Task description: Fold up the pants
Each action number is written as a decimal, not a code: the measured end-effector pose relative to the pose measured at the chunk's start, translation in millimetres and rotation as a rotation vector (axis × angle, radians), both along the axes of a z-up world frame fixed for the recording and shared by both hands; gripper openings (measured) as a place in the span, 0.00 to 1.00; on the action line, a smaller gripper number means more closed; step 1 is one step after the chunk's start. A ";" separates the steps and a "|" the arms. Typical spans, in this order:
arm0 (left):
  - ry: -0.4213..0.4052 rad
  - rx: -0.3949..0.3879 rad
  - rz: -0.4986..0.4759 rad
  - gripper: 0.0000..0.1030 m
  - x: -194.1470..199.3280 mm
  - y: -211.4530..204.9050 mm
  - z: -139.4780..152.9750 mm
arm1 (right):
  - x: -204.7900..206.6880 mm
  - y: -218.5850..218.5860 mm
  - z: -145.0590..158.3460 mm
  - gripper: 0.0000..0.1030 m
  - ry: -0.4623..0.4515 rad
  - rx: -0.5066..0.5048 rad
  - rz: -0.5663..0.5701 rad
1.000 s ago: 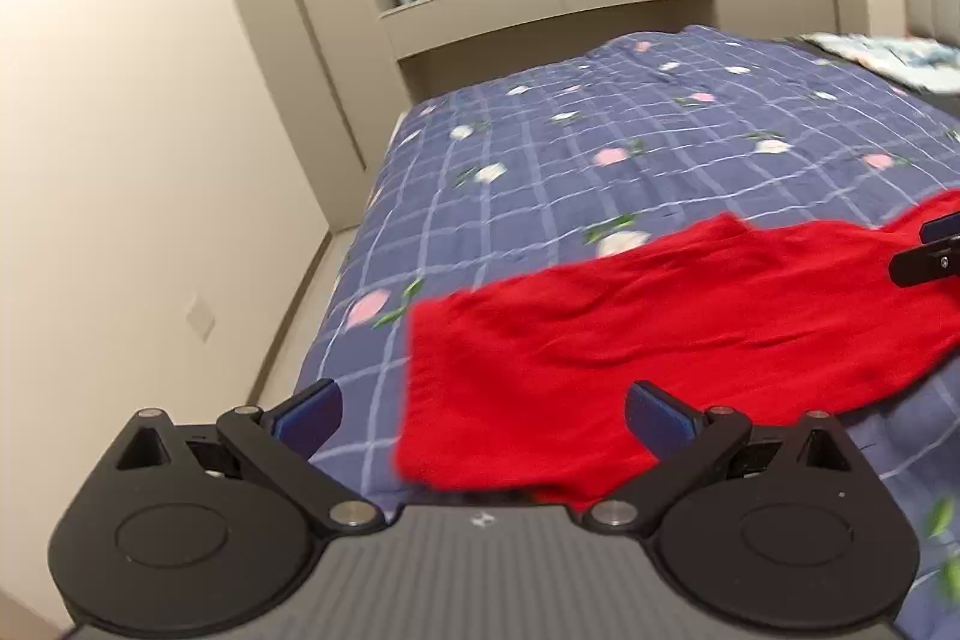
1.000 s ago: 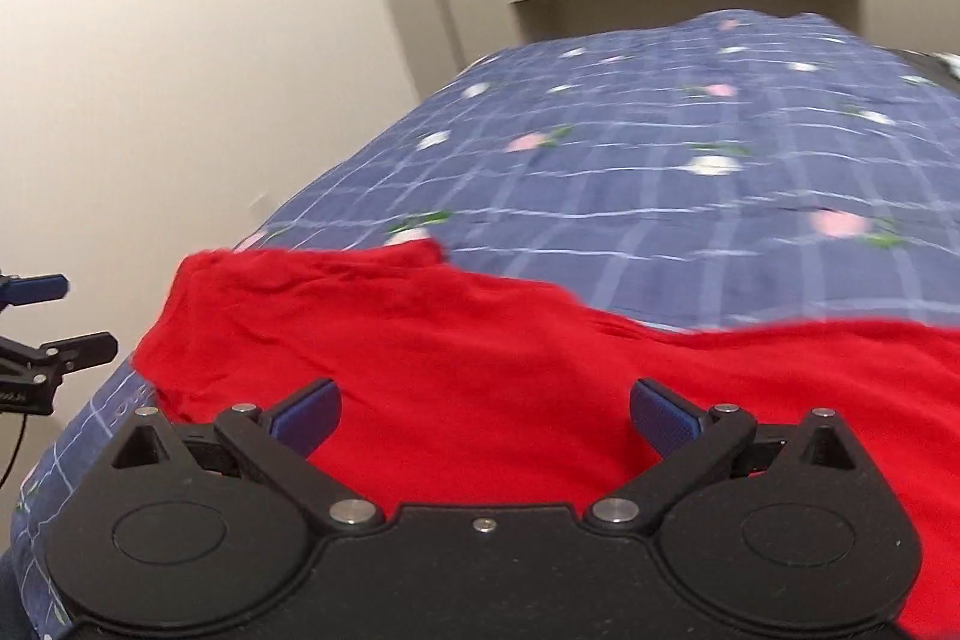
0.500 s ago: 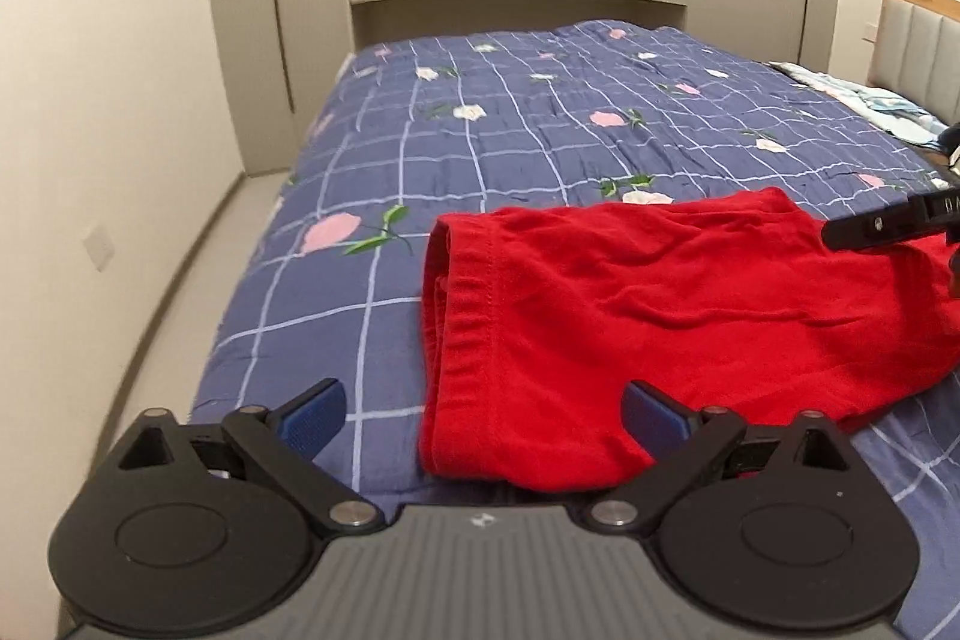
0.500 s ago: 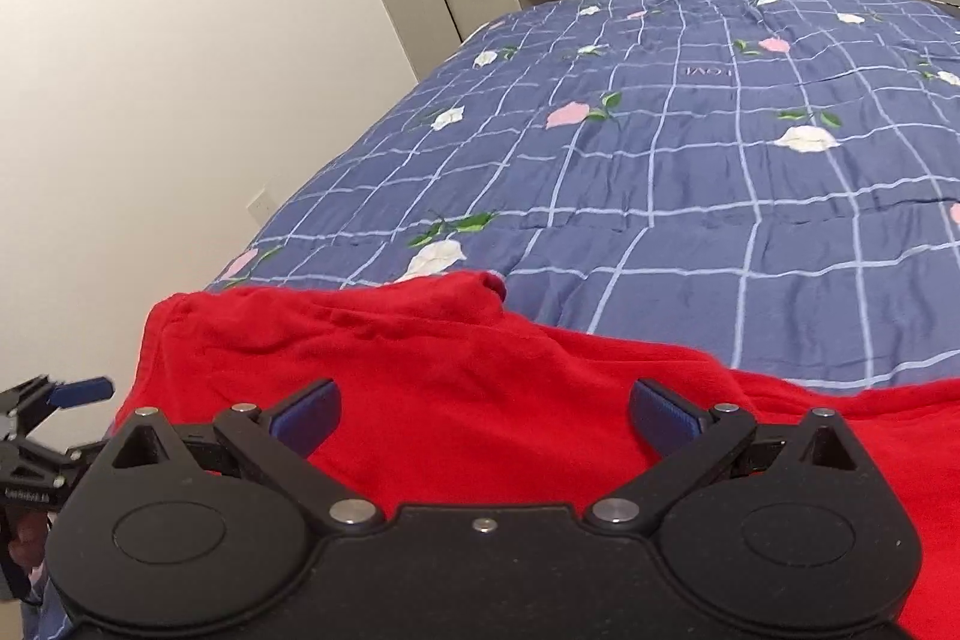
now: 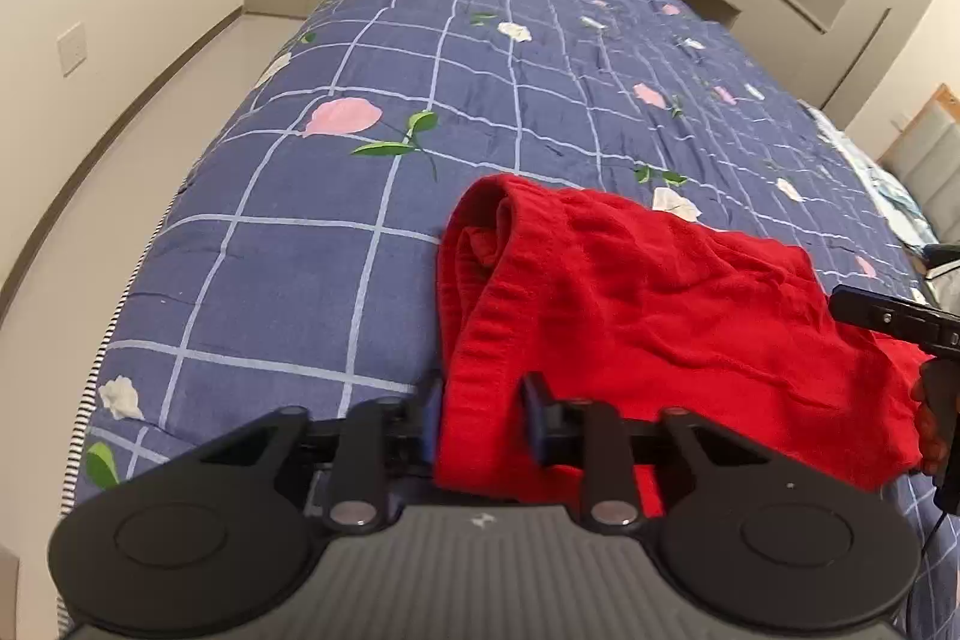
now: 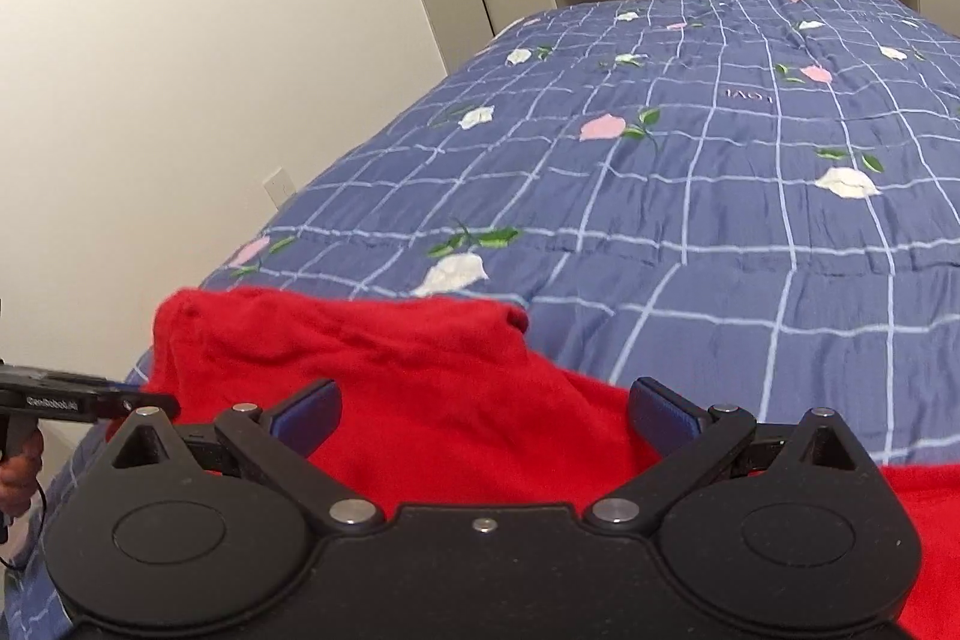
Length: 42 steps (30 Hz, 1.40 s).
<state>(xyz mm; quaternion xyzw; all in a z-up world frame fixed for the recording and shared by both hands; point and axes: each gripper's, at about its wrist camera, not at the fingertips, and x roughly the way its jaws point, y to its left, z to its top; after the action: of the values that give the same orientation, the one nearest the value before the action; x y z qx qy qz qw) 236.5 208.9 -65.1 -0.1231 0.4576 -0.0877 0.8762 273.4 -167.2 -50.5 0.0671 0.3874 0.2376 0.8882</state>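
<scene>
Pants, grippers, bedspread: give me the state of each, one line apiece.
Pants: red, lying rumpled on the bed, waistband end pinched.
Left gripper: shut on the pants' waistband edge.
Right gripper: open, over the pants.
Bedspread: spread flat, lightly creased.

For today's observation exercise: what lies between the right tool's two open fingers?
In the right wrist view, the red fabric pants fill the gap between the right tool's fingers.
</scene>
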 end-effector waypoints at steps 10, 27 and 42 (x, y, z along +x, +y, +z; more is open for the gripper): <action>-0.020 0.005 0.104 0.21 -32.6 -12.5 76.9 | 12.9 15.5 8.9 0.99 -0.016 -0.056 0.022; 0.011 0.129 0.145 0.52 -18.3 -18.6 20.0 | 52.2 49.4 -20.0 0.98 -0.237 -0.414 -0.060; -0.077 0.452 0.123 0.99 38.1 -80.4 10.5 | 17.0 47.1 -31.3 0.99 -0.363 -0.508 0.083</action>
<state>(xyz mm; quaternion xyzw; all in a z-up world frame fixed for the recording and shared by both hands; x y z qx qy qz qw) 274.7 128.5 -54.6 0.0519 0.4237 0.0659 0.9019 290.5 -120.1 -81.8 -0.2166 0.2719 0.1774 0.9207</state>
